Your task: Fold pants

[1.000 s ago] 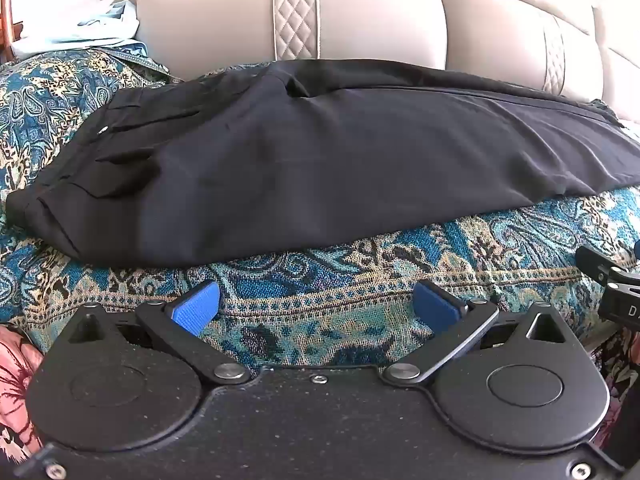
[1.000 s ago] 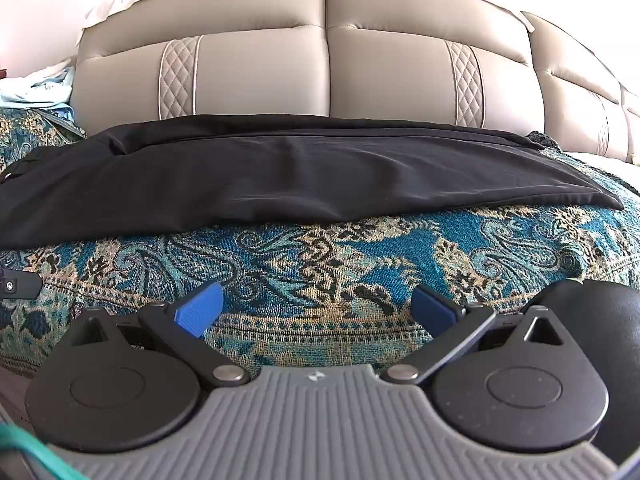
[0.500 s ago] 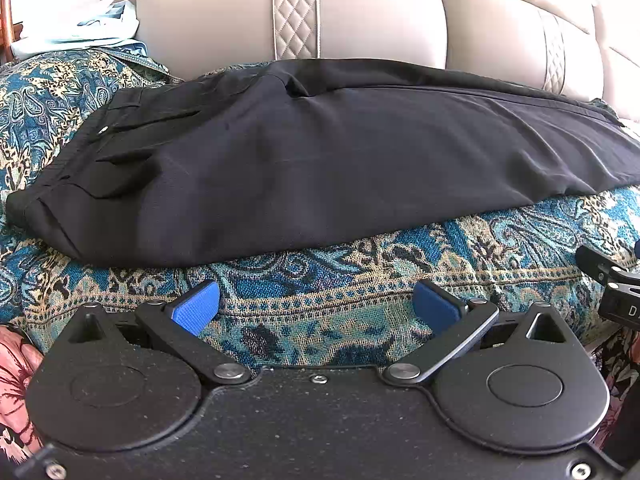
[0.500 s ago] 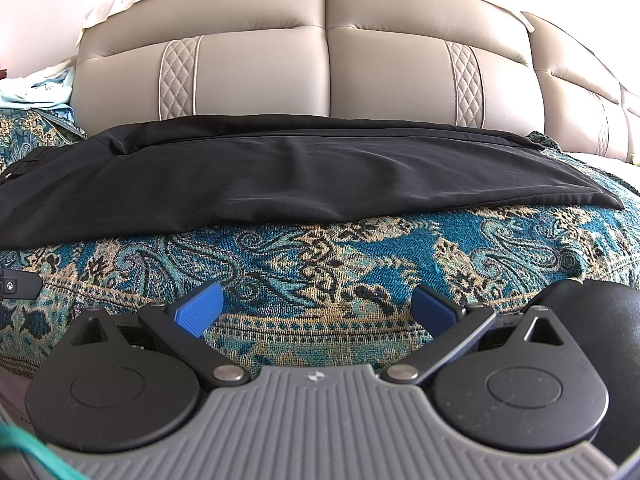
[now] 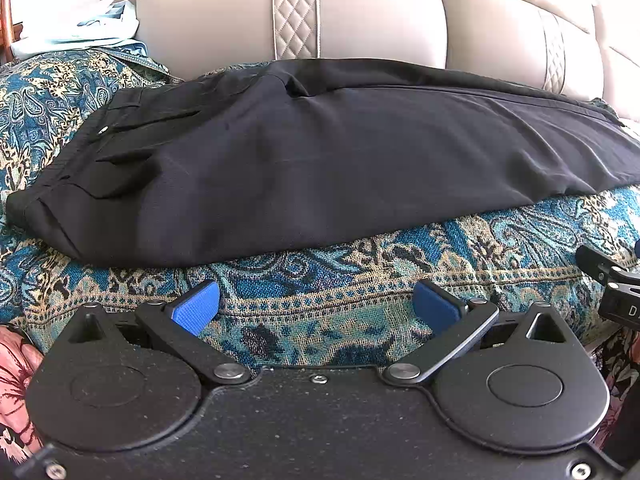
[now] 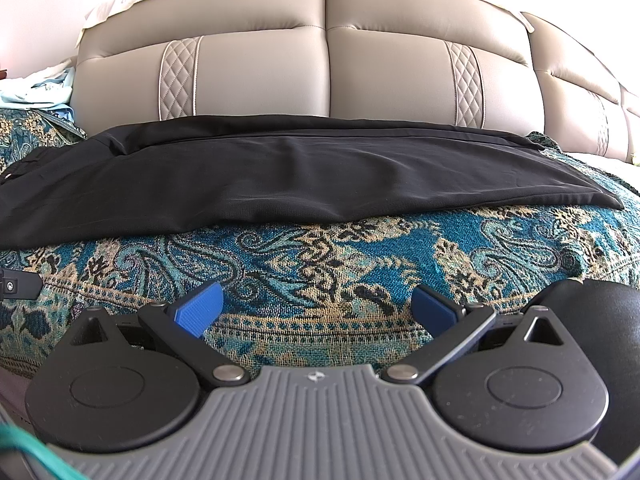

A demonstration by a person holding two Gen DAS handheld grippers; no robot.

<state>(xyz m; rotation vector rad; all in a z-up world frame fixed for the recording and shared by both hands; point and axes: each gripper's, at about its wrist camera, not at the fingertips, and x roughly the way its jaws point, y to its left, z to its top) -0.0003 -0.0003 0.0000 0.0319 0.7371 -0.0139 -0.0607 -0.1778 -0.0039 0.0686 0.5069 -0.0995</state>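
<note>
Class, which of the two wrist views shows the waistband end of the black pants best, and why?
The left wrist view. There the waistband end of the black pants, with its pocket flaps and a small button, lies in plain view on the patterned blue cover. The right wrist view catches only a dark sliver of it at its left edge, showing mostly the legs.

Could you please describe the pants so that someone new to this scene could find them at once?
Find the beige padded backrest, then the teal paisley cover below it. The pants lie lengthwise across that cover, the only plain black cloth on it.
</note>
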